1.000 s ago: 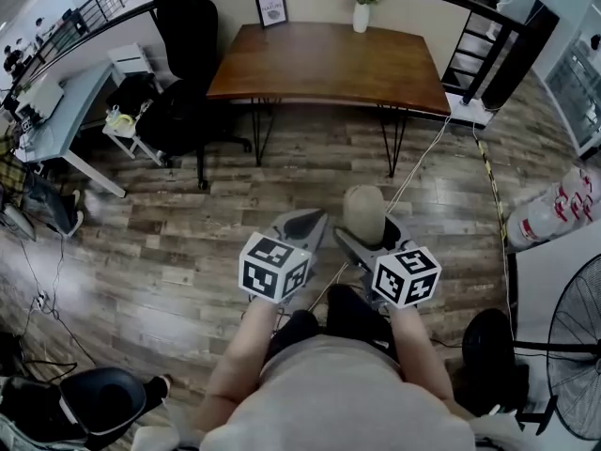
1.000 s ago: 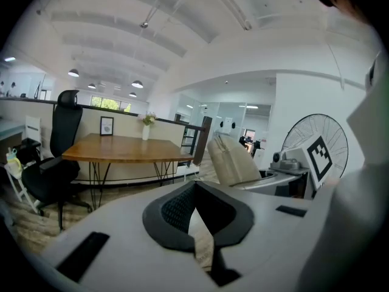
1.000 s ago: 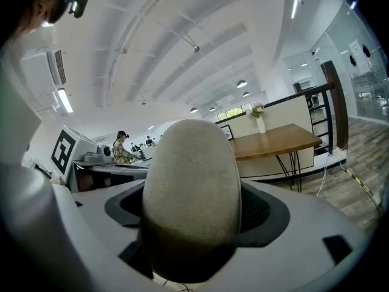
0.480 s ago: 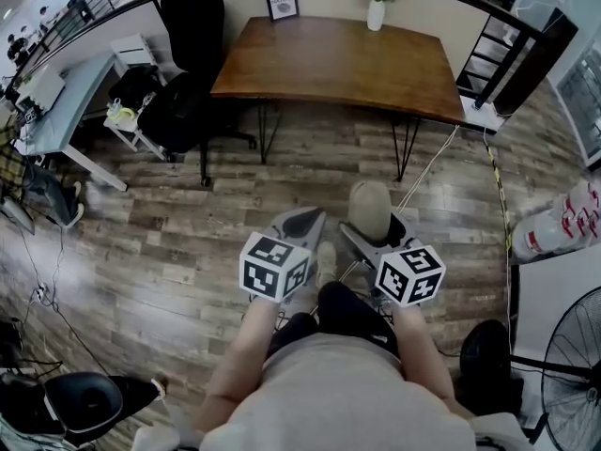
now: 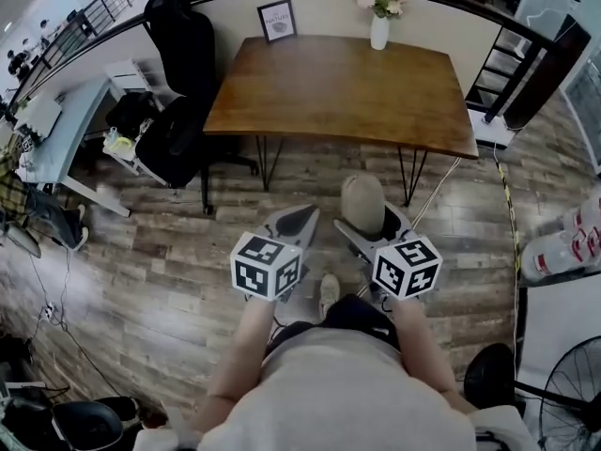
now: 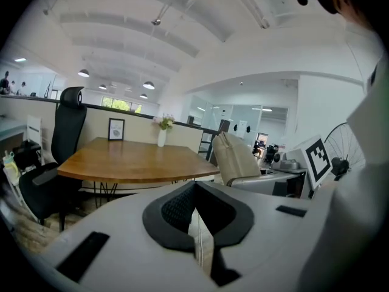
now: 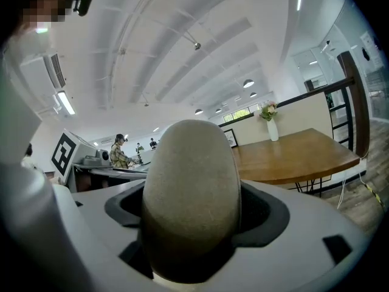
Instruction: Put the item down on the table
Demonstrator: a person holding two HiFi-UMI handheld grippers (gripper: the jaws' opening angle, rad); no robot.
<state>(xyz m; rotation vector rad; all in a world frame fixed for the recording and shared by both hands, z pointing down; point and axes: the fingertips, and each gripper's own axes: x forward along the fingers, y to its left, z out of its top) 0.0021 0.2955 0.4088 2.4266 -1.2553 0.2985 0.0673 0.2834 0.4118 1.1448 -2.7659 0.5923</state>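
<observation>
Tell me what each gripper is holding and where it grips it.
The right gripper clamps the beige rounded item by its lower part; the left gripper holds nothing.

Grey left gripper [image 5: 302, 214] and right gripper [image 5: 368, 226], black-and-white marker cubes [image 5: 266, 266], pale T-shirt [image 5: 338, 395], dark trousers [image 5: 349, 312]

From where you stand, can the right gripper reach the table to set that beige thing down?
Probably not yet. The right gripper, shut on the beige item, hangs over the floor short of the table. Nothing stands between, so a step forward should do.
</observation>
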